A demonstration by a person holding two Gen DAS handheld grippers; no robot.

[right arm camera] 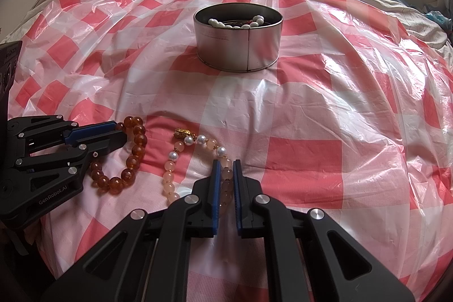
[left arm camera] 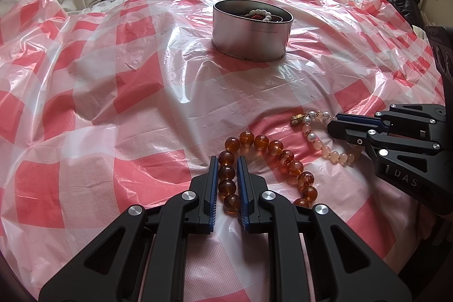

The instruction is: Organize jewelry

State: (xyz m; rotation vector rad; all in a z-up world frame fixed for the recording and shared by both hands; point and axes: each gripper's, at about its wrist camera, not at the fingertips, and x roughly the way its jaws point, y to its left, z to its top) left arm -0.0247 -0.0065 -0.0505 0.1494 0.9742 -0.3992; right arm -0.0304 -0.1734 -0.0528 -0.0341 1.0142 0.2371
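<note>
I have my left gripper [left arm camera: 228,160] pinching the amber bracelet [left arm camera: 271,149] and my right gripper [right arm camera: 225,164] pinching the pink bracelet [right arm camera: 181,160], both lying well short of the tin [left arm camera: 252,31], ready to carry over.

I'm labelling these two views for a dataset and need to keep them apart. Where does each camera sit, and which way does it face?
Left wrist: sits on the left gripper, facing forward and down along its fingers, which are shut on the amber bracelet; the right gripper shows at the right edge.
Right wrist: sits on the right gripper, angled likewise, shut on the pink bracelet; the left gripper shows at the left.
Shared: both bracelets, metal tin, checked plastic sheet.
</note>
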